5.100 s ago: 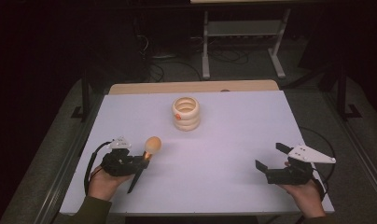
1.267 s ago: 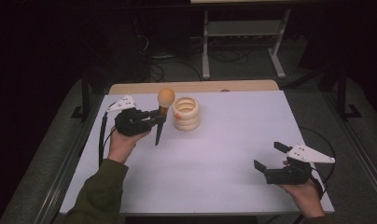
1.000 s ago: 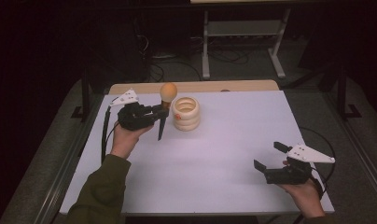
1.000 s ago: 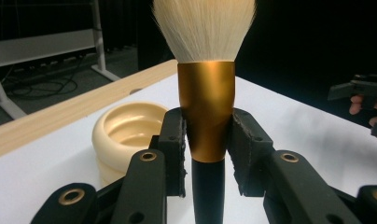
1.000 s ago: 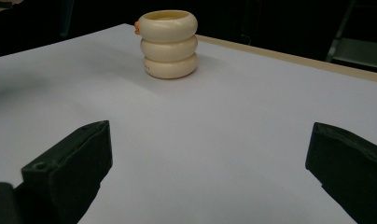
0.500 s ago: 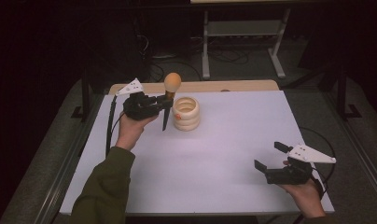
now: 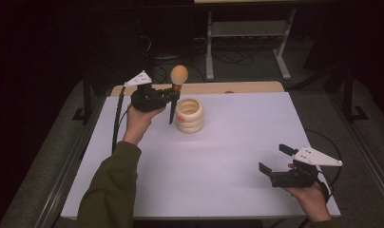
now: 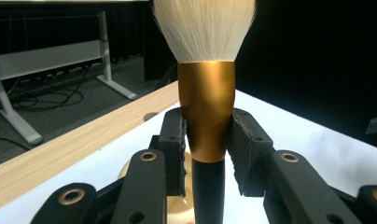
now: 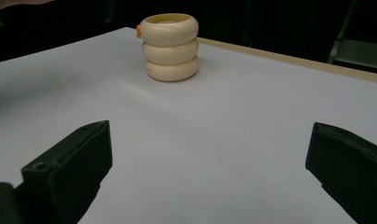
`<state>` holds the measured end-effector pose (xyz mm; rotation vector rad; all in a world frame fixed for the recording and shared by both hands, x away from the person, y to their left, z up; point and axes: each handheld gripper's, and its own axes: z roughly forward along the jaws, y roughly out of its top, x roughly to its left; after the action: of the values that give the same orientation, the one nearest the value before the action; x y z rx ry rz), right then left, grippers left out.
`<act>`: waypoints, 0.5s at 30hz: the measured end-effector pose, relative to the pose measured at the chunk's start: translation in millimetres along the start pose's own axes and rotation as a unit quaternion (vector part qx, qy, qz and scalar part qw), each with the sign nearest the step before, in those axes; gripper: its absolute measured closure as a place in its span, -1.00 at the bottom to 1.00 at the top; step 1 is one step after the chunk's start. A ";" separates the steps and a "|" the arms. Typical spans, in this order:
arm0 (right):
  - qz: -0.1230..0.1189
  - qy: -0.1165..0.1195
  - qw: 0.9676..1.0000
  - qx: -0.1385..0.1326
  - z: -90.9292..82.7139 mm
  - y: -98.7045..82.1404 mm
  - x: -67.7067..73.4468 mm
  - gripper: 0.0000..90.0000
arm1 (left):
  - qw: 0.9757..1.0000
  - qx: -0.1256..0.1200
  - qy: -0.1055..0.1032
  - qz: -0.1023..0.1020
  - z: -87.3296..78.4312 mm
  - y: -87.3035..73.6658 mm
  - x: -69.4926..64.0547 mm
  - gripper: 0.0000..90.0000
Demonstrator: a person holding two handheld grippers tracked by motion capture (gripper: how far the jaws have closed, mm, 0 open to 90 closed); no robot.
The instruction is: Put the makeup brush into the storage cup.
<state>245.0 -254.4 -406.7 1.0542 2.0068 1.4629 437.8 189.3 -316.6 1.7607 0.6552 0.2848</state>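
White table (image 7: 228,166), dim, perhaps cabled floor (image 7: 237,57).

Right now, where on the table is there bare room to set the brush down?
The widest bare patch is the white table top between the ringed cup and the right gripper. The strip right of the cup is bare too. It is crowded at the cup's left, where the left gripper holds the brush upright.

One brush (image 8: 206,112), one ringed holder (image 7: 188,115)
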 end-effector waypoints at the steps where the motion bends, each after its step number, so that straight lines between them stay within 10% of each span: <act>1: 0.000 0.000 1.000 0.000 0.1 -0.1 -0.1 -1.00 | 1.000 -0.001 0.000 -0.001 1.5 0.3 0.6 0.51; 15: 0.000 0.003 1.000 0.002 0.4 -0.6 -0.1 -1.00 | 1.000 -0.004 0.000 0.003 26.2 12.3 8.7 0.51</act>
<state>245.2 -254.3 -407.4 1.0526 2.0140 1.4640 461.7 171.0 -314.0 1.7561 0.6474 0.2909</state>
